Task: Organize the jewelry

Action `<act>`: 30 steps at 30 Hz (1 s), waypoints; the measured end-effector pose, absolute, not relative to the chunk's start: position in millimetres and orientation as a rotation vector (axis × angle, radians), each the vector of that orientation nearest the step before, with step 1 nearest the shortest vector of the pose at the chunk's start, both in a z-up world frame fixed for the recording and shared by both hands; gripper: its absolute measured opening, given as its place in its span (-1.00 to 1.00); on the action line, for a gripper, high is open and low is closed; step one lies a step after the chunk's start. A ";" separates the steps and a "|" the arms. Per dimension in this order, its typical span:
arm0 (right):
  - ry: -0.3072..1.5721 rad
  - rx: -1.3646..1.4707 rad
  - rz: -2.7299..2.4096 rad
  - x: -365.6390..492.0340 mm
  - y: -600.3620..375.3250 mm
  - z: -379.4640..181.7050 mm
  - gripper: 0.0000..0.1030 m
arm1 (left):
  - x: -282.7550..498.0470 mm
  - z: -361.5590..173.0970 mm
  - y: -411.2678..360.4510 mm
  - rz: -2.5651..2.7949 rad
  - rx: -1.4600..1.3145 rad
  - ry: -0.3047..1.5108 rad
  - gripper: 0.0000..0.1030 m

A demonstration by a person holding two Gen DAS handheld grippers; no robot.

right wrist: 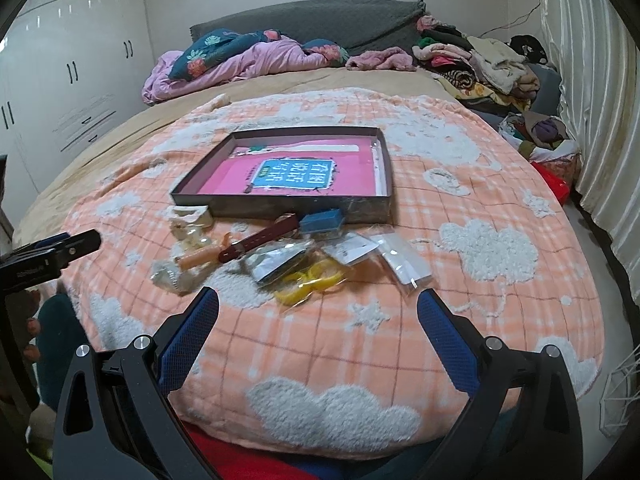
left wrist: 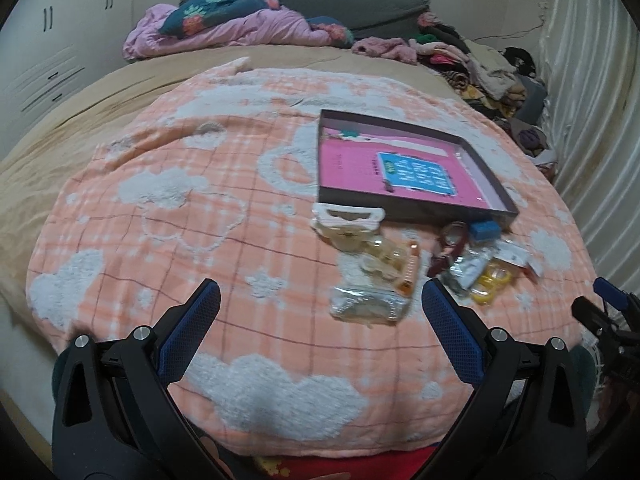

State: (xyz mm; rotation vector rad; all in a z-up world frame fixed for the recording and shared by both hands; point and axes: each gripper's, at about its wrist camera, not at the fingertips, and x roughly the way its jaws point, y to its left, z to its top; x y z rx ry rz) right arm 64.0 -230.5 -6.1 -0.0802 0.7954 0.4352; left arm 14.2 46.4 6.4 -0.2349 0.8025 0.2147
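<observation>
A shallow dark box (left wrist: 494, 178) (right wrist: 280, 205) with a pink and blue sheet inside lies on an orange cloud-pattern blanket (left wrist: 168, 216) (right wrist: 400, 340). Jewelry lies in a pile in front of it: a white hair claw (left wrist: 347, 216) (right wrist: 188, 216), a brown strap watch (right wrist: 256, 240) (left wrist: 450, 246), a small blue box (right wrist: 322, 220) (left wrist: 485, 230), yellow rings in a bag (right wrist: 310, 278) (left wrist: 490, 282), an orange tube (left wrist: 410, 266) (right wrist: 198, 259), and clear bags (left wrist: 366, 304) (right wrist: 404, 260). My left gripper (left wrist: 320, 300) is open and empty just before the pile. My right gripper (right wrist: 318, 304) is open and empty, close to the yellow rings.
The blanket covers a bed with a tan sheet (right wrist: 120, 136). Pink and floral bedding (right wrist: 248, 56) and a grey headboard cushion (right wrist: 320, 20) lie at the far end. Piled clothes (right wrist: 488, 68) line the right side by a curtain (right wrist: 592, 100). White wardrobes (right wrist: 60, 80) stand left.
</observation>
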 end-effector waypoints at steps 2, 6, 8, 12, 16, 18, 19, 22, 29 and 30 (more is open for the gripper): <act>0.806 -0.077 0.425 73.2 -233.0 -9.4 0.92 | 18.2 3.0 51.1 0.221 -0.230 0.810 0.83; 0.806 -0.076 0.411 89.6 -238.5 -13.4 0.92 | 29.8 -8.6 56.0 0.195 -0.236 0.845 0.83; 0.808 -0.070 0.402 98.9 -243.3 -15.3 0.92 | 34.7 -15.3 53.4 0.178 -0.231 0.864 0.83; 0.823 -0.063 0.379 115.0 -252.6 -23.8 0.92 | 47.8 -35.0 41.4 0.126 -0.212 0.917 0.83; 0.856 -0.065 0.361 129.6 -263.6 -36.8 0.92 | 60.7 -55.6 26.4 0.070 -0.199 0.978 0.83; 0.871 -0.072 0.340 135.5 -269.0 -43.2 0.92 | 64.8 -62.4 22.9 0.046 -0.201 0.998 0.83; 0.881 -0.074 0.330 138.8 -272.6 -47.2 0.92 | 67.0 -66.5 21.6 0.032 -0.203 1.004 0.83; 0.905 -0.091 0.312 147.3 -278.6 -58.1 0.92 | 72.8 -77.4 20.6 0.052 -0.190 1.005 0.83; 0.929 -0.183 0.322 171.0 -274.7 -84.7 0.90 | 74.9 -86.6 25.0 0.065 -0.167 0.993 0.61; 0.934 -0.206 0.316 174.6 -272.7 -88.8 0.90 | 75.5 -86.4 22.8 0.054 -0.150 0.985 0.48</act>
